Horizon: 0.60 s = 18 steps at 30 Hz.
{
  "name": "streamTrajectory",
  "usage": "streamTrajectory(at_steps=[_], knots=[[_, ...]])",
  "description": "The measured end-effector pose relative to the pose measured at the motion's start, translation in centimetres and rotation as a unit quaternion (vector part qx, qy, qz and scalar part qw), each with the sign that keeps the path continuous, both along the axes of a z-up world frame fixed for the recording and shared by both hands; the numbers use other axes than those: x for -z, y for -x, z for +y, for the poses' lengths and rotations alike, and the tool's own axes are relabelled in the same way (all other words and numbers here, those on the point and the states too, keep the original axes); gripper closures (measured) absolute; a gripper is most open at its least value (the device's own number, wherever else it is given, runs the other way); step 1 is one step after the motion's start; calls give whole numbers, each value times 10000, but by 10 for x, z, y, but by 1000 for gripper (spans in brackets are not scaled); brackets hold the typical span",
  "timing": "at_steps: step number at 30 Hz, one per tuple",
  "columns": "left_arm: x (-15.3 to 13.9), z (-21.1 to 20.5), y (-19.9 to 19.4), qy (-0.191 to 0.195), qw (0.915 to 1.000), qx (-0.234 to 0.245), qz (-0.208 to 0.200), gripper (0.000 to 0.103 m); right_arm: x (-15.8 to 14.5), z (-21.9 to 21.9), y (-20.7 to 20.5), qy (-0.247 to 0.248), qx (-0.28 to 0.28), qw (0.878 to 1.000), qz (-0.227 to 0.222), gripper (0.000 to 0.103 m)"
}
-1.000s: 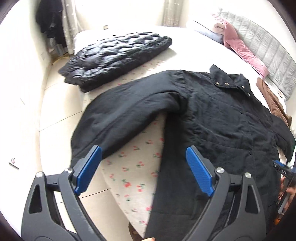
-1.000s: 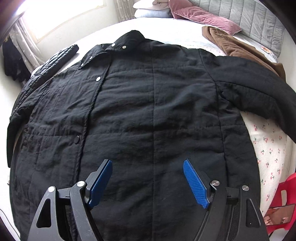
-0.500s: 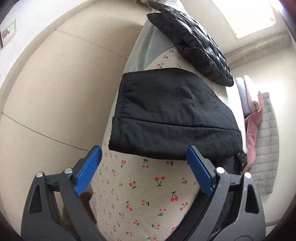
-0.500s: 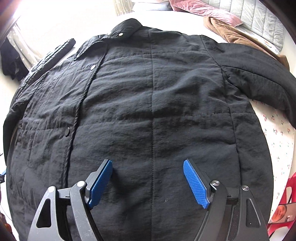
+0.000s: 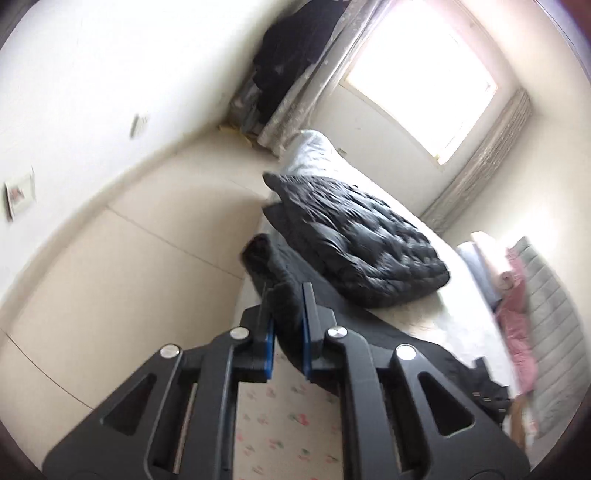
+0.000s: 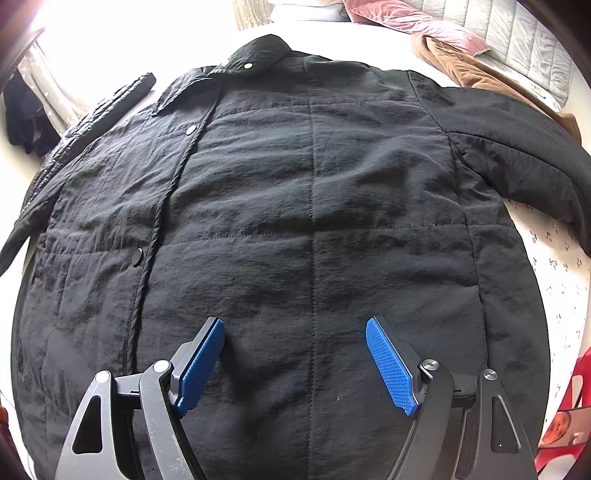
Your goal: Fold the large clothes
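A large black padded jacket [image 6: 314,206] lies spread flat, front up, on the bed with its collar at the far end. My right gripper [image 6: 295,365] is open and hovers just above the jacket's lower middle. My left gripper [image 5: 286,314] is shut on the jacket's left sleeve [image 5: 273,269] near the cuff and holds it raised off the bed edge. The other sleeve [image 6: 517,162] stretches out to the right over the cherry-print sheet [image 6: 554,258].
A folded black quilted puffer jacket [image 5: 354,240] lies on the bed beyond the sleeve. A brown garment [image 6: 476,70], pink cloth [image 6: 413,22] and pillows [image 5: 484,254] lie by the grey headboard [image 5: 550,332]. The floor [image 5: 122,273] runs along the bed's left; a red stool [image 6: 565,406] stands right.
My left gripper has closed on the sleeve cuff and lifted it, with the view swinging toward the window. My right gripper has moved closer to the jacket body and stays open.
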State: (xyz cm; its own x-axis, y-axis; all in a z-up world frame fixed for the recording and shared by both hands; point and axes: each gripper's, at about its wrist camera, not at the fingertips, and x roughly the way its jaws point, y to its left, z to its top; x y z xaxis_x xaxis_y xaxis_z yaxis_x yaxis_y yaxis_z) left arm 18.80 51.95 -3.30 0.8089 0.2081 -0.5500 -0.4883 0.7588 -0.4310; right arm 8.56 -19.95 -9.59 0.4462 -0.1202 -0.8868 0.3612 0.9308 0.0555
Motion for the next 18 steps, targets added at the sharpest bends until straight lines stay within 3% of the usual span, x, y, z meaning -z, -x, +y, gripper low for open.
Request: streamTrajectory(at_steps=[1, 2, 3, 5, 7, 9, 12, 14, 15, 18], knots=[[-1, -1, -16, -557, 9969, -138, 531, 79, 0, 0, 0, 4, 5, 10000, 13, 23], [1, -3, -30, -907, 9899, -278, 1053, 79, -1, 1, 0, 15, 3, 10000, 32, 23], [1, -2, -35, -953, 9874, -267, 1238, 80, -2, 1, 1, 30, -3, 10000, 58, 23], [-11, -8, -33, -820, 9906, -146, 1082, 76, -6, 2, 4, 25, -26, 9999, 113, 23], [-27, -26, -33, -909, 9916, 79, 917, 47, -17, 1, 9, -50, -56, 9999, 100, 23], [-41, -55, -37, -1020, 9901, 501, 828, 40, -32, 1, 14, -91, -142, 9999, 11, 23], [-65, -109, -57, -1096, 9817, 1329, 812, 37, -60, 1, 21, -77, -268, 9996, -109, 23], [-80, -144, -65, -1091, 9752, 1759, 789, 30, -80, 1, 24, -108, -380, 9990, -198, 23], [-88, -166, -69, -1087, 9696, 2041, 799, 24, -91, -1, 22, -148, -461, 9986, -218, 23], [-107, -227, -83, -1192, 9479, 2830, 844, 23, -118, -6, 7, -335, -605, 9974, -201, 23]])
